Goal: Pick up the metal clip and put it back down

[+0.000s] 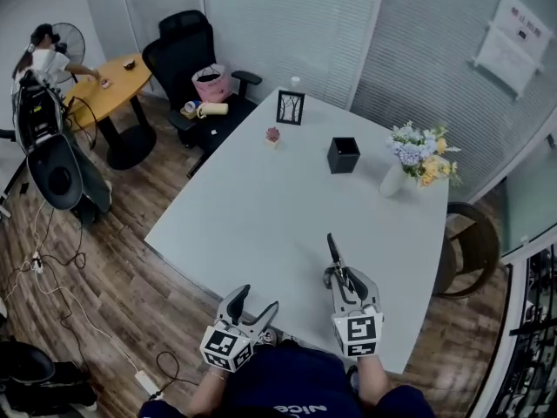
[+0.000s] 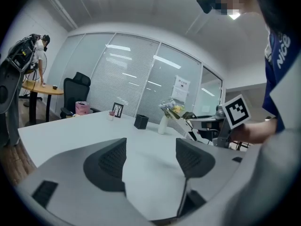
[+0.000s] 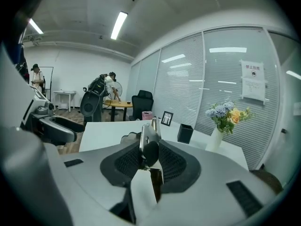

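Note:
My right gripper (image 1: pixel 341 277) hangs over the near right part of the white table (image 1: pixel 252 216), shut on the metal clip (image 1: pixel 333 251). The clip juts forward past the fingertips. In the right gripper view the clip (image 3: pixel 147 138) stands pinched between the black ribbed pads (image 3: pixel 126 161), held clear of the tabletop. My left gripper (image 1: pixel 258 304) is at the table's near edge, open, nothing between its jaws. The left gripper view shows its pads (image 2: pixel 113 159) wide apart, with the right gripper (image 2: pixel 207 124) and the clip (image 2: pixel 190 129) off to its right.
Farther back on the table stand a black box (image 1: pixel 343 155), a vase of flowers (image 1: pixel 396 177), a picture frame (image 1: pixel 290 107) and a small pot (image 1: pixel 272 135). A black office chair (image 1: pixel 187 55) and a round wooden table (image 1: pixel 109 85) are beyond the far left; a wooden chair (image 1: pixel 474 242) is at right.

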`<state>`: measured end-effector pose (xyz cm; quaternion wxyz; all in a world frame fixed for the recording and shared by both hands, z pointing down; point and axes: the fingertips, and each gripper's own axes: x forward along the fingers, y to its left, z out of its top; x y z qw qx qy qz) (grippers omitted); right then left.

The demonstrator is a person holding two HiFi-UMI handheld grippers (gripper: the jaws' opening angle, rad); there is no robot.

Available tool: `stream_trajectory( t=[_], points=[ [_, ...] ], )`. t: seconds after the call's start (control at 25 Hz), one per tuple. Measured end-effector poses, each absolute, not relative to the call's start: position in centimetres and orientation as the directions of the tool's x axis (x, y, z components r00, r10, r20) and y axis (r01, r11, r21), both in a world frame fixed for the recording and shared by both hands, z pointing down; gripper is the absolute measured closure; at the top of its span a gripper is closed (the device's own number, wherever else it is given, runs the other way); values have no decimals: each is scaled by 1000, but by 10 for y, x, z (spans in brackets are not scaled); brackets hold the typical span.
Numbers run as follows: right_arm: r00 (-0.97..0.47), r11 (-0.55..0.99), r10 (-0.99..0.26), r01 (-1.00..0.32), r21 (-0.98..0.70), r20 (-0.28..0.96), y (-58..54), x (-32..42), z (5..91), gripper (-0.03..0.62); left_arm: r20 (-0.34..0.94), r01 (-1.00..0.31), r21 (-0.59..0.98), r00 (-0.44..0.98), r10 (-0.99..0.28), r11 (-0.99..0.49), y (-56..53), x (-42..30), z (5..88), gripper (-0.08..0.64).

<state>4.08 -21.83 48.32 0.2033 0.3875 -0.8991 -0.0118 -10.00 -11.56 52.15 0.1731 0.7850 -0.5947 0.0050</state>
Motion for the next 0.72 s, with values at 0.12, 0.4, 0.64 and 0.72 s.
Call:
stream_trajectory(
  t=[0.12, 0.4, 0.64, 0.72],
  points=[
    [-626, 706, -693, -689, 161, 359, -203, 41, 485, 480, 201, -933, 272, 297, -933, -238, -119, -97, 520, 244],
    [-657, 756, -638, -634, 163, 401, -176, 37, 495, 480, 203, -939, 227, 304, -931, -257, -129, -81, 515, 244],
    [-694, 782, -606, -609, 133, 389, -181, 35, 496, 480, 216, -949, 215, 278, -936, -232, -132, -74, 512, 244],
    [-713, 799, -586, -588, 125, 385, -183, 33, 497, 480, 220, -955, 208, 257, -941, -212, -131, -74, 510, 244]
  ],
)
